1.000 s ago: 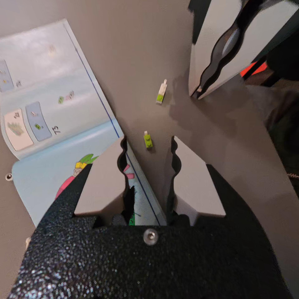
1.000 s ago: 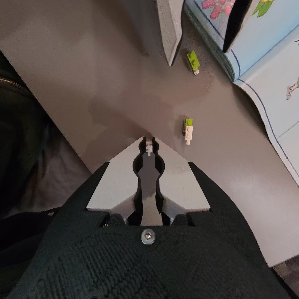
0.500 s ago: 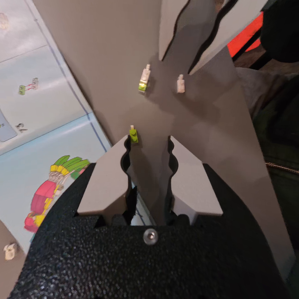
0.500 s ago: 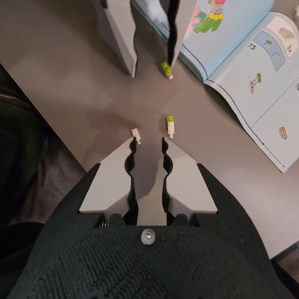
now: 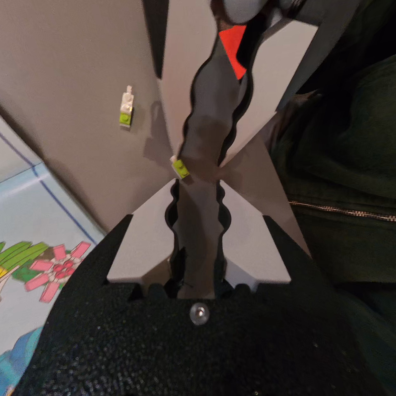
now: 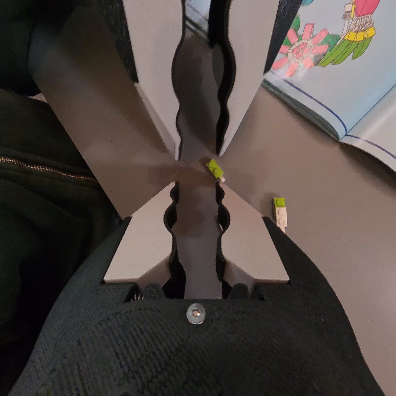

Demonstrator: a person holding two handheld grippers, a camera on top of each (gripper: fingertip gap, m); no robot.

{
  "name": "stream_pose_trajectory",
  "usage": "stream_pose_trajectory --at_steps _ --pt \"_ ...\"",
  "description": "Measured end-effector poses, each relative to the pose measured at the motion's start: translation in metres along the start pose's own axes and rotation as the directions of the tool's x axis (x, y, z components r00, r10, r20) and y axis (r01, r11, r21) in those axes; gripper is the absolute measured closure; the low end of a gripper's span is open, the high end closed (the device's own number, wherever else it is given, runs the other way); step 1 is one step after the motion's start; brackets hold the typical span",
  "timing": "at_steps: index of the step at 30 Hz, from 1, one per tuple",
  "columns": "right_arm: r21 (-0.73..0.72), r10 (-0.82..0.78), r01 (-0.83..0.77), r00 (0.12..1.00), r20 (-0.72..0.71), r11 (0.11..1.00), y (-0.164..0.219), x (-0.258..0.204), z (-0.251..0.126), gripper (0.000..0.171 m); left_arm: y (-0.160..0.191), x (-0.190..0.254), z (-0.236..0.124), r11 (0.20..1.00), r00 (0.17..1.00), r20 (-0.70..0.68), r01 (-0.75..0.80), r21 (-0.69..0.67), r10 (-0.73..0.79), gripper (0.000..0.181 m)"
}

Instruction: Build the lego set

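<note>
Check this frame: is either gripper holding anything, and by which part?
Nothing is held. Left gripper and right gripper are both open; the green piece lies on the table.

Two small lime-white lego pieces [image 5: 181,170], apart

instruction booklet [image 6: 334,90]: cut by frame edge | white-and-green piece [image 6: 280,213]: end behind right gripper [image 6: 196,183]

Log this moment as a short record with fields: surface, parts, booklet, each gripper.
surface: grey table
small part: lime green piece with a white end, lying on the table between the two grippers' tips, not gripped
joined part: white and lime green piece, lying off to the side
booklet: open instruction booklet at the table's far side
left gripper: open, empty
right gripper: open, empty, tips facing the left gripper's
</note>
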State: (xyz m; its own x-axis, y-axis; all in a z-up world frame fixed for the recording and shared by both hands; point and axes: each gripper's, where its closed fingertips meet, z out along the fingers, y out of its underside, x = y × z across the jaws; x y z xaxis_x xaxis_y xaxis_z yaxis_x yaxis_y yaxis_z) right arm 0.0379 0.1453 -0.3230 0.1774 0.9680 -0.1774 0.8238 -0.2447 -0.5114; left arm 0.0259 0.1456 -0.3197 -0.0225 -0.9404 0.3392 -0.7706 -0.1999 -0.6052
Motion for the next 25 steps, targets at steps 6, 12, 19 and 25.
stream_pose_trajectory --at_steps 6,12,19,25 --pt "0.036 -0.044 0.047 0.996 -0.079 0.998 -0.009 0.008 0.005 0.124 0.009 0.017 -0.002 0.999 0.994 -0.108 0.002 -0.036 -0.006 0.151" --pt "0.001 0.135 -0.136 0.982 -0.134 0.991 -0.002 0.011 0.001 0.139 0.010 -0.002 -0.025 0.999 0.999 -0.013 0.038 0.016 -0.037 0.157" --pt "0.016 0.141 -0.140 0.982 -0.129 0.990 -0.009 0.004 0.006 0.132 0.011 -0.006 -0.026 1.000 1.000 0.012 0.028 0.012 -0.028 0.157" --pt "0.068 0.108 -0.097 0.979 -0.174 0.993 -0.014 0.015 0.009 0.152 0.008 -0.008 -0.027 0.998 0.998 0.048 -0.050 0.030 0.048 0.155"
